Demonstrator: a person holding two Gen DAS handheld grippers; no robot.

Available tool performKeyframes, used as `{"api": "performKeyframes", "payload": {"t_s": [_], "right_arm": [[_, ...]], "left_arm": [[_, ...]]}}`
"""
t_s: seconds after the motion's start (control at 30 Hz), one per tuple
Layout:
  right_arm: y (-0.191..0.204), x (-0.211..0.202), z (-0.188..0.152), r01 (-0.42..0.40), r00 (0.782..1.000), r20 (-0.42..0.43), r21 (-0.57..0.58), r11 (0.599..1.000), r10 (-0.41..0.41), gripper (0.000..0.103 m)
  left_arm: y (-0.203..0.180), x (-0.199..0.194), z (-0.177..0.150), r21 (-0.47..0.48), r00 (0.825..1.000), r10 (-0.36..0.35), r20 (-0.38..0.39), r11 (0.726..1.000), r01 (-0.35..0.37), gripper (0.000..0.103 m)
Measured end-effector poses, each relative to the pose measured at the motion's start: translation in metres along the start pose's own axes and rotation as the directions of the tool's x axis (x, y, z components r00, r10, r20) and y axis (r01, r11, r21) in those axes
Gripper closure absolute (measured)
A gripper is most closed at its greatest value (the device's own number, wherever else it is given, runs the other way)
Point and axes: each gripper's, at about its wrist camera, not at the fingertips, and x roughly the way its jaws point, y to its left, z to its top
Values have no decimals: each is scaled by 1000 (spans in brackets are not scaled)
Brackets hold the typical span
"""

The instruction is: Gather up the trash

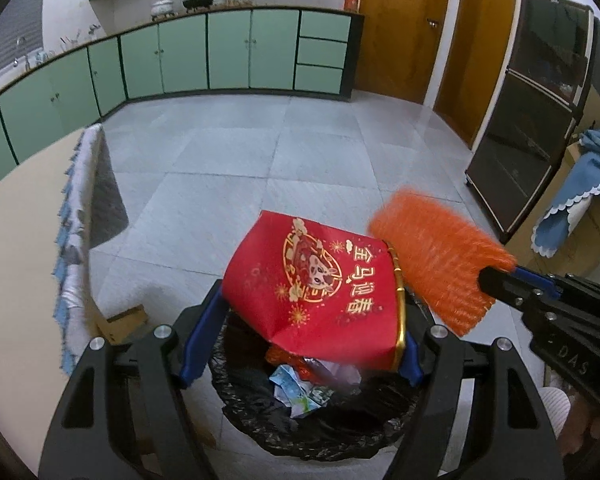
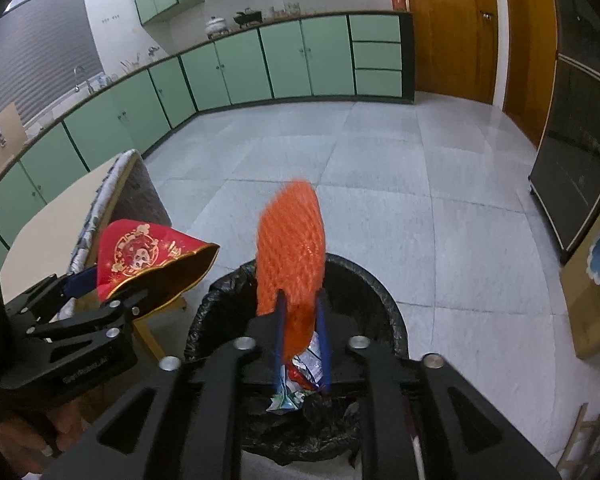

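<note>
A bin lined with a black bag (image 1: pixel 300 420) stands on the floor below both grippers and holds crumpled wrappers (image 1: pixel 296 388). A red paper sheet with gold print (image 1: pixel 316 280) lies between the wide-spread fingers of my left gripper (image 1: pixel 300 344), over the bin; I cannot tell whether they touch it. My right gripper (image 2: pixel 302 340) is shut on an orange mesh net (image 2: pixel 292 248) and holds it above the bin (image 2: pixel 380 292). The net (image 1: pixel 432 256) and right gripper (image 1: pixel 500 284) show at the right of the left wrist view. The red sheet (image 2: pixel 148 252) shows in the right wrist view.
A beige table (image 1: pixel 16 240) with a patterned cloth edge (image 1: pixel 76 216) stands at the left. Green cabinets (image 1: pixel 228 52) line the far wall. Wooden doors (image 1: pixel 400 28) and a dark cabinet (image 1: pixel 532 112) are at the right. The tiled floor (image 1: pixel 300 152) lies beyond the bin.
</note>
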Motion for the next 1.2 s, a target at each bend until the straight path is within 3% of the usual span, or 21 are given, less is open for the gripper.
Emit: {"api": "performKeyframes", "payload": {"t_s": [0.13, 0.43, 0.67, 1.03, 1.2], "right_arm": [[-2, 1, 1, 1, 1000, 5, 3, 1000, -1, 71], [1, 2, 3, -6, 1000, 12, 5, 1000, 6, 71], [5, -6, 5, -14, 999, 28, -4, 1000, 14, 63], [28, -34, 18, -55, 996, 65, -30, 998, 57, 41], [46, -54, 24, -46, 994, 94, -65, 997, 52, 13]], "left_arm": [[0, 6, 1, -5, 999, -40, -15, 999, 40, 19], [4, 5, 2, -16, 1000, -21, -8, 1000, 21, 19], [14, -12, 5, -29, 1000, 9, 24, 1000, -8, 19], [36, -63, 12, -49, 995, 49, 89, 998, -45, 12], [48, -89, 15, -73, 991, 82, 109, 995, -74, 9]]}}
